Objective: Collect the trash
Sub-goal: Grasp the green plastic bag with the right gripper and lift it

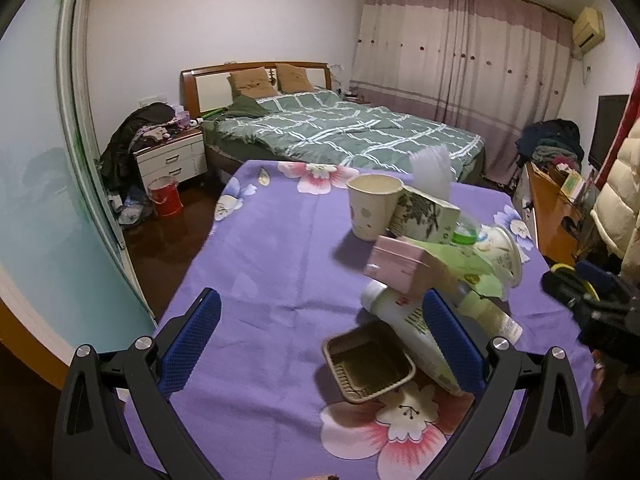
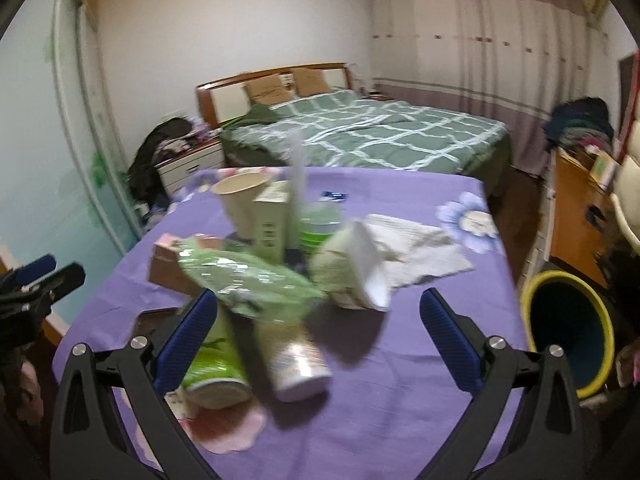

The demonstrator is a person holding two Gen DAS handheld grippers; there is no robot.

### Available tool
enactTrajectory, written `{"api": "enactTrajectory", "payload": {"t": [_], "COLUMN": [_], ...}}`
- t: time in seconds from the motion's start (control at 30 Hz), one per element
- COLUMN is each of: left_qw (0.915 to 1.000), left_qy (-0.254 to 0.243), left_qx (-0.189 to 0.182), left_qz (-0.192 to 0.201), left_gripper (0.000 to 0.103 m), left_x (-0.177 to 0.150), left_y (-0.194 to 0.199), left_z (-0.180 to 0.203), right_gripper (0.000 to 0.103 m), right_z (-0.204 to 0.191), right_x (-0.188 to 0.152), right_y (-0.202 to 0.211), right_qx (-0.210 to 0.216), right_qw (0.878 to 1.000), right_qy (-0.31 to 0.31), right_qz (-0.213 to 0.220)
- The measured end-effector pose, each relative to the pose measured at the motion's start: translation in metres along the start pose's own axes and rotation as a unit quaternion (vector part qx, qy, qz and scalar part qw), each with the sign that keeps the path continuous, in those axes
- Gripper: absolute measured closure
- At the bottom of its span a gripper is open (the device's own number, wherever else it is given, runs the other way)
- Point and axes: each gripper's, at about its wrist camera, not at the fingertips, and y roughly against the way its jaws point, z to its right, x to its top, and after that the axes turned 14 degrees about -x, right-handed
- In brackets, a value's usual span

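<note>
Much trash [image 1: 420, 256] crowds purple tablecloth [image 1: 260, 264] near bed [image 1: 340, 128].

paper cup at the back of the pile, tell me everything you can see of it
The paper cup stands upright and open-topped on the purple floral tablecloth, at the far end of the trash pile. It looks like cream paper with faint pale spots and a rolled rim; what shows of its inside looks empty. Its right side meets the tilted tissue box. Neither the left claw nor the right claw, both open, touches it.
</note>
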Motion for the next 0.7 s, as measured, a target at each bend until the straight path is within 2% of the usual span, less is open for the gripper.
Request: {"api": "enactTrajectory", "payload": {"t": [0.23, 0.33, 0.43, 0.5, 0.63, 0.7], "left_qw": [1.0000, 0.9999, 0.9999, 0.9998, 0.9997, 0.9997], "left_qy": [0.008, 0.012, 0.015, 0.017, 0.021, 0.024], "left_qx": [0.005, 0.001, -0.001, -0.001, -0.002, -0.003], "left_qz": [-0.002, -0.004, -0.005, -0.006, -0.008, -0.010], "left_gripper": [0.004, 0.004, 0.004, 0.004, 0.004, 0.004], "left_x": [-0.003, -0.006, -0.009, -0.010, -0.012, -0.012], "left_y": [0.003, 0.001, 0.001, 0.000, -0.001, -0.003], "left_z": [-0.015, -0.019, -0.021, -0.023, -0.026, -0.028], "right_gripper": [0.007, 0.012, 0.024, 0.040, 0.059, 0.076], "right_z": [-0.040, -0.052, -0.060, -0.064, -0.065, -0.065], "right_x": [0.007, 0.011, 0.012, 0.012, 0.010, 0.010], "right_y": [-0.021, -0.029, -0.038, -0.045, -0.045, -0.041], "right_qx": [0.013, 0.013, 0.015, 0.013, 0.032, 0.034], "right_qw": [0.999, 0.998, 0.997, 0.996, 0.995, 0.995], "right_qy": [0.041, 0.058, 0.072, 0.082, 0.088, 0.089], "right_qz": [-0.007, -0.009, -0.015, -0.021, -0.024, -0.019]}}
